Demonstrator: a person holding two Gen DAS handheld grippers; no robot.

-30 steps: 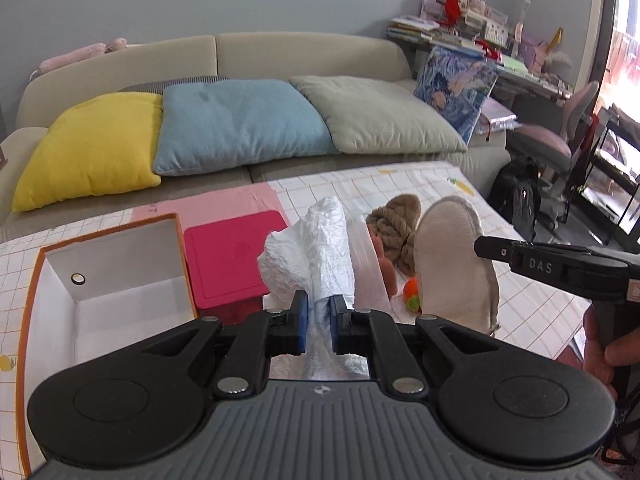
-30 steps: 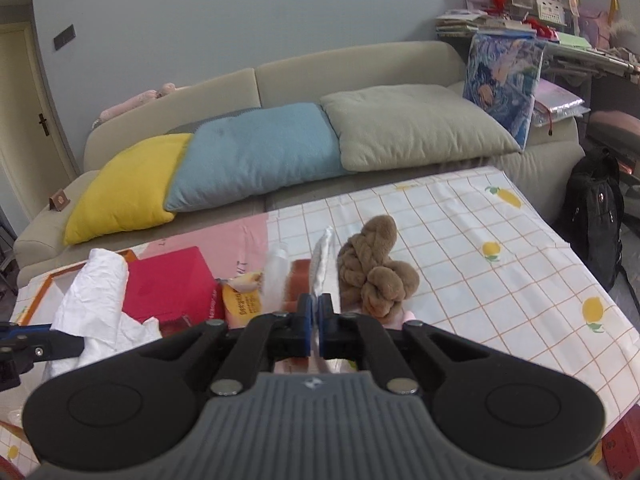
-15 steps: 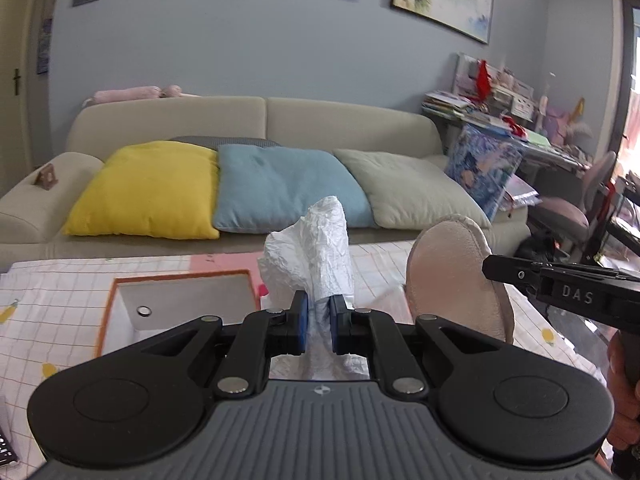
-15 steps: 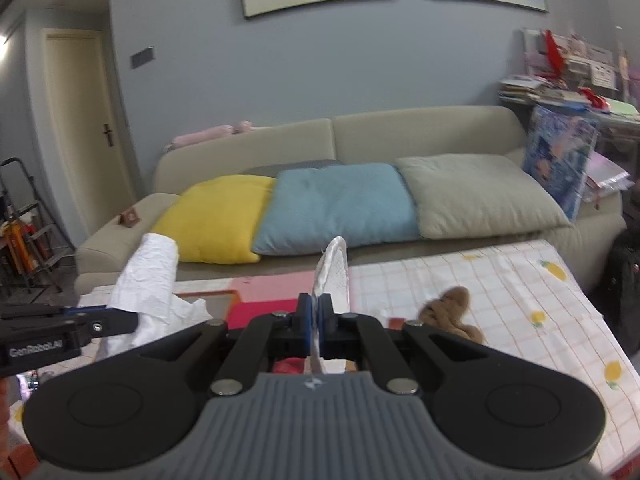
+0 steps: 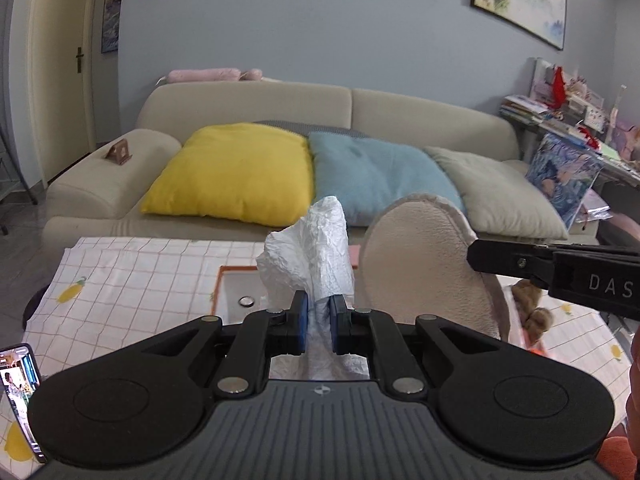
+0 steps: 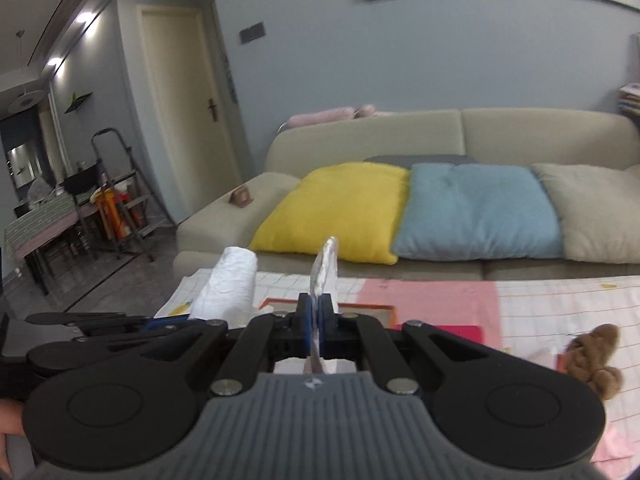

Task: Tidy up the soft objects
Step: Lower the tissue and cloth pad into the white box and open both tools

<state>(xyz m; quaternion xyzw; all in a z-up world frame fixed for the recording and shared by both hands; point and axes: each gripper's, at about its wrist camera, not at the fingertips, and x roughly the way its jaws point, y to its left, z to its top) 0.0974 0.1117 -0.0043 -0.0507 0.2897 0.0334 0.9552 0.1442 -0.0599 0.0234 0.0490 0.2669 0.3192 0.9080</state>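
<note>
My left gripper (image 5: 319,322) is shut on a crumpled white cloth (image 5: 316,248), which stands up above the pads. My right gripper (image 6: 316,320) is shut on the edge of a flat beige oval pad (image 6: 326,266), seen edge-on here. In the left wrist view the pad (image 5: 420,268) hangs just right of the cloth, pinched by the right gripper (image 5: 480,258). In the right wrist view the left gripper (image 6: 168,322) and white cloth (image 6: 232,284) are close on the left. An open orange-rimmed box (image 5: 236,270) lies below both loads on the checked tablecloth.
A brown knotted plush (image 6: 596,356) and a red lid (image 6: 460,330) lie on the table to the right. A phone (image 5: 20,392) sits at the near left edge. Behind the table is a beige sofa (image 5: 360,108) with yellow, blue and grey cushions.
Both grippers have risen and swung left with their loads still held. The cloth and pad now hang over the box, and the plush and red lid have slid to the right.
</note>
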